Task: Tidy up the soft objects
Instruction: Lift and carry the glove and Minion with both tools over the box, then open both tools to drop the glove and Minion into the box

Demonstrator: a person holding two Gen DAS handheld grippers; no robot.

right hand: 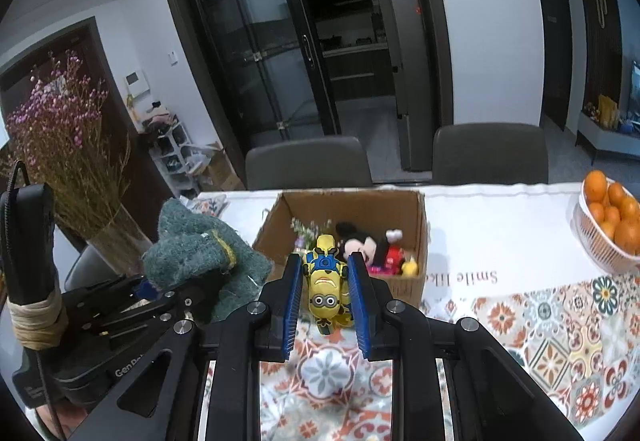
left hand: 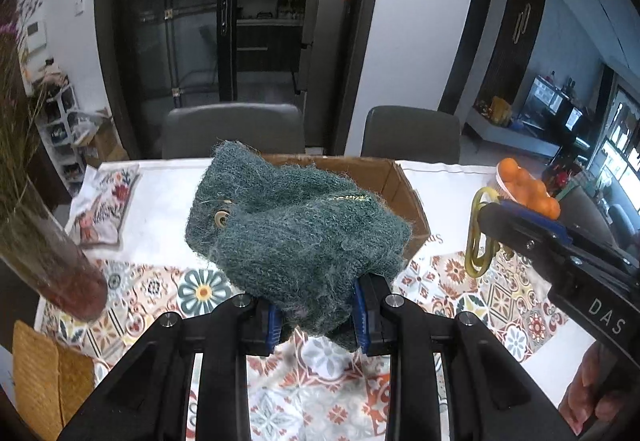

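Note:
My left gripper (left hand: 316,301) is shut on a fuzzy green knit piece (left hand: 296,225) with a pale button, held above the patterned tablecloth (left hand: 152,285). Right behind it stands an open cardboard box (left hand: 394,177). In the right wrist view my right gripper (right hand: 326,265) is shut on a yellow Minion toy (right hand: 325,289), just in front of the box (right hand: 420,213). A Mickey Mouse plush (right hand: 360,243) and other small toys lie in that box. The green knit piece (right hand: 200,253) and the left gripper (right hand: 148,287) show at the left. The right gripper (left hand: 496,215) also shows in the left wrist view.
A glass vase of dried flowers (left hand: 52,253) stands at the table's left. A basket of oranges (right hand: 612,225) sits at the right. A small patterned cushion (left hand: 108,209) lies at the far left, a woven mat (left hand: 40,373) near the front corner. Two grey chairs (right hand: 308,161) stand behind the table.

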